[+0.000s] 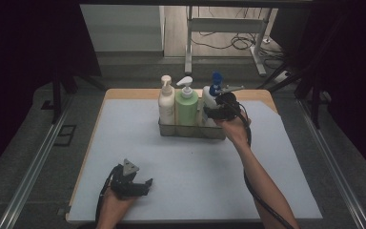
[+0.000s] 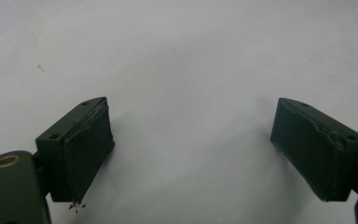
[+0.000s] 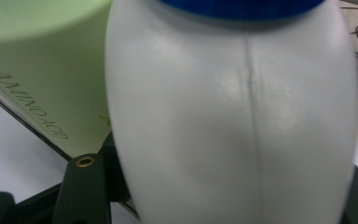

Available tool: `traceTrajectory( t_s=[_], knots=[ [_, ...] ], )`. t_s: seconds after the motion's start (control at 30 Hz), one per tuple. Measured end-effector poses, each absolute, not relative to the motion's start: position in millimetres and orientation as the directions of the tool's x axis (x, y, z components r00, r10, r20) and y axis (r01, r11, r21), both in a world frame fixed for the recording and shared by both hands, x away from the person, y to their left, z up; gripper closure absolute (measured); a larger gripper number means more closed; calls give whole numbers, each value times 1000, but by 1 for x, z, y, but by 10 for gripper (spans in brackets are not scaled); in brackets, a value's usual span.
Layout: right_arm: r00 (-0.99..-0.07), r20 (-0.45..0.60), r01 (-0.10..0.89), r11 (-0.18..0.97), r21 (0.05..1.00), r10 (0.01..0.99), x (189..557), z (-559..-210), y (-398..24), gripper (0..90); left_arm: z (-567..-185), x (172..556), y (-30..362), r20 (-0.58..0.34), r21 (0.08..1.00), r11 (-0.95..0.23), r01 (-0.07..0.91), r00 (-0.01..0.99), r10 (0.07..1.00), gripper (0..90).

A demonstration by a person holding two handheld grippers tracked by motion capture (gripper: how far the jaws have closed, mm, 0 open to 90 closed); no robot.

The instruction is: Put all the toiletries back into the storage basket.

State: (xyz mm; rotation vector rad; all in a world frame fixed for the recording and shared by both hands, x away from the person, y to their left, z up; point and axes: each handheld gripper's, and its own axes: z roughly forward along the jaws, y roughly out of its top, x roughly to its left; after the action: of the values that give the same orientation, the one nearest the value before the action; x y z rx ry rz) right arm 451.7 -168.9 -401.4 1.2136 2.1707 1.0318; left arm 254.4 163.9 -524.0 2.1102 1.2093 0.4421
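Three pump bottles stood side by side in a rack [image 1: 167, 129] at the far middle of the counter [image 1: 276, 191]: one at the left [image 1: 166, 101], one in the middle [image 1: 187, 106], one at the right [image 1: 208, 98]. The right claw [image 1: 213, 112] sat against the rightmost bottle (jaws on either side of it). The left claw [image 1: 145, 184] lay near the counter's front left edge, well apart from the rack.

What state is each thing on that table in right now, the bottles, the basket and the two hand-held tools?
White bottle with blue pump: upright in the basket, between the right tool's jaws.
Green pump bottle: upright, middle of the basket.
Cream pump bottle: upright, left end of the basket.
Basket: standing on the white mat, holding three bottles.
Right tool: shut on the white bottle.
Left tool: open, empty, over the mat.
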Motion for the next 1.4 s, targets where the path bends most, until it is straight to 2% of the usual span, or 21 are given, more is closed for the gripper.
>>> traceTrajectory(
  t_s=[0.27,0.83,1.2,1.4],
  knots=[
    [-525,-25,511,339,790,851,450,-400,-172,355,-524,254,164,-31,686,-358,634,516,856,121],
    [-569,36,521,326,789,821,429,-405,-195,366,-524,254,164,-30,685,-359,634,516,856,121],
    [-604,40,522,358,774,796,413,-409,-209,464,-524,254,164,-30,685,-359,634,516,856,122],
    [-588,49,539,345,768,808,414,-413,-222,595,-524,254,164,-30,685,-359,634,516,856,121]
  ],
)
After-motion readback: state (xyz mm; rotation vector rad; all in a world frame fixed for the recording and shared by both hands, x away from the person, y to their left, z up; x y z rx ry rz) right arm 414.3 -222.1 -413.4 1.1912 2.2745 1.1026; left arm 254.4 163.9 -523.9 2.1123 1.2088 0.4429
